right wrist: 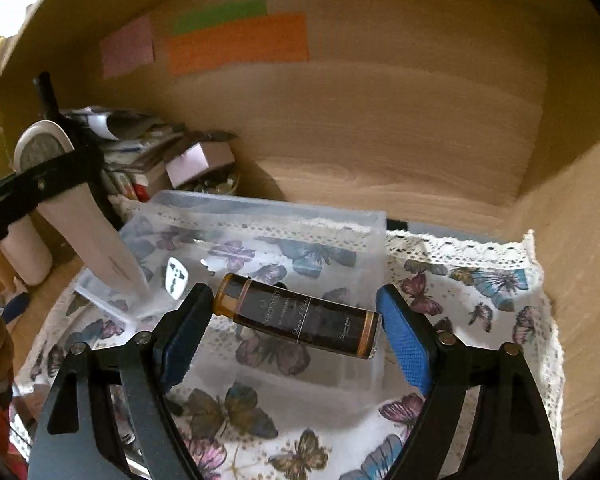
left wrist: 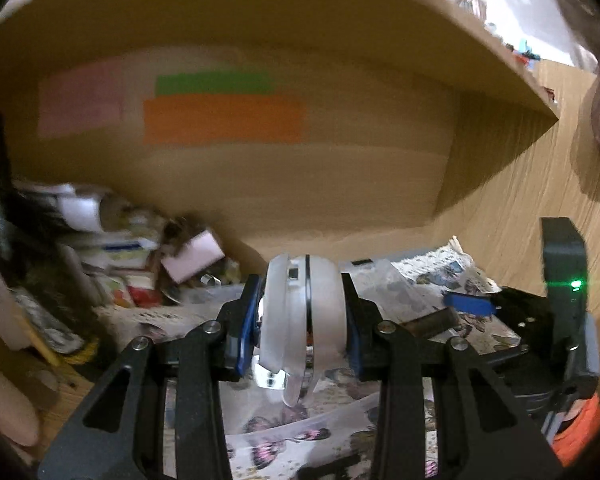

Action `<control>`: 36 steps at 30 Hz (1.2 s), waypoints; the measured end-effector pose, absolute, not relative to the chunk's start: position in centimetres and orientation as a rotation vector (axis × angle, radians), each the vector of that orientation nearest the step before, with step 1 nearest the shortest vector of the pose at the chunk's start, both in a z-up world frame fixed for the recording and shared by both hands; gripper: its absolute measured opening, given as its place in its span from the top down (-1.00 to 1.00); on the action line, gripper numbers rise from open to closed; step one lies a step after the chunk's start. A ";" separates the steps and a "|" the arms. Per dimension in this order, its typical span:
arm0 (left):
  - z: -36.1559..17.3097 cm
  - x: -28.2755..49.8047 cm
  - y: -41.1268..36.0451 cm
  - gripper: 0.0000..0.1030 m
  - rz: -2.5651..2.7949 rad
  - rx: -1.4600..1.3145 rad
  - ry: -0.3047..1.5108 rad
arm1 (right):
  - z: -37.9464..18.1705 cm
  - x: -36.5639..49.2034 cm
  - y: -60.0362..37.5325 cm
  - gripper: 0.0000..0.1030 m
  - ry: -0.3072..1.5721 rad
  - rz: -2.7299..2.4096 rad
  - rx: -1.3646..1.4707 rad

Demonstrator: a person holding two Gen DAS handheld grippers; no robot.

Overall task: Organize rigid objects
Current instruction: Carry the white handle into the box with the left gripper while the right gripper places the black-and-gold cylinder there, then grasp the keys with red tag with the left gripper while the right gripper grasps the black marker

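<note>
**Two items heading for the clear box in the shelf nook**

The sorting looks to be mid-way: each hand has something to put away. The left gripper (left wrist: 306, 312) is clamped on a frosted white object (left wrist: 304, 308), rounded with a dark seam, held above the butterfly cloth (left wrist: 428, 276). From the right wrist view the same piece appears to reach down into the near-left corner of the clear plastic box (right wrist: 268, 216).

The right gripper (right wrist: 294, 320) stands wide, its blue pads (right wrist: 404, 344) either side of a dark amber bottle (right wrist: 300, 316) lying on its side in the box; whether a pad touches it, I cannot tell. Next, I judge, the left must set its piece down without tipping the box.
</note>
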State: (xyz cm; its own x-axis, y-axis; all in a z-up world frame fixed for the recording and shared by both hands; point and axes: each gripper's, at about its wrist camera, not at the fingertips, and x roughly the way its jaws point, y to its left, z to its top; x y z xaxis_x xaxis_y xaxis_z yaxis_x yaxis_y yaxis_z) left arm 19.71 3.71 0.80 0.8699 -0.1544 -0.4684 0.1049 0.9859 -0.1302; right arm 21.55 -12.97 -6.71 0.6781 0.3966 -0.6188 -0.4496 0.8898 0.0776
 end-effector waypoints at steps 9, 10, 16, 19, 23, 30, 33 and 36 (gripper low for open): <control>-2.8 22.7 4.2 0.29 -0.233 -0.210 0.642 | -8.8 23.6 -10.7 -0.58 0.752 0.501 -0.150; -3.0 22.9 4.3 0.29 -0.231 -0.213 0.653 | -8.9 23.7 -10.5 -0.58 0.755 0.502 -0.158; -3.4 23.1 5.4 0.26 -0.177 -0.205 0.674 | -9.4 24.2 -9.1 -0.59 0.771 0.514 -0.189; -4.0 23.3 5.7 0.19 -0.130 -0.173 0.696 | -9.7 24.4 -8.6 -0.59 0.774 0.515 -0.201; -5.0 23.4 6.4 0.11 -0.100 -0.174 0.725 | -9.9 24.7 -8.0 -0.59 0.784 0.515 -0.200; -5.4 22.9 6.7 -0.39 -0.053 -0.163 0.743 | -9.3 23.8 -7.8 -0.62 0.769 0.531 -0.210; -4.6 22.2 6.5 -0.45 -0.053 -0.145 0.716 | -8.3 22.9 -8.2 -0.64 0.739 0.535 -0.202; -3.6 21.2 6.3 -0.62 -0.061 -0.139 0.700 | -7.2 21.8 -8.8 -0.65 0.713 0.541 -0.183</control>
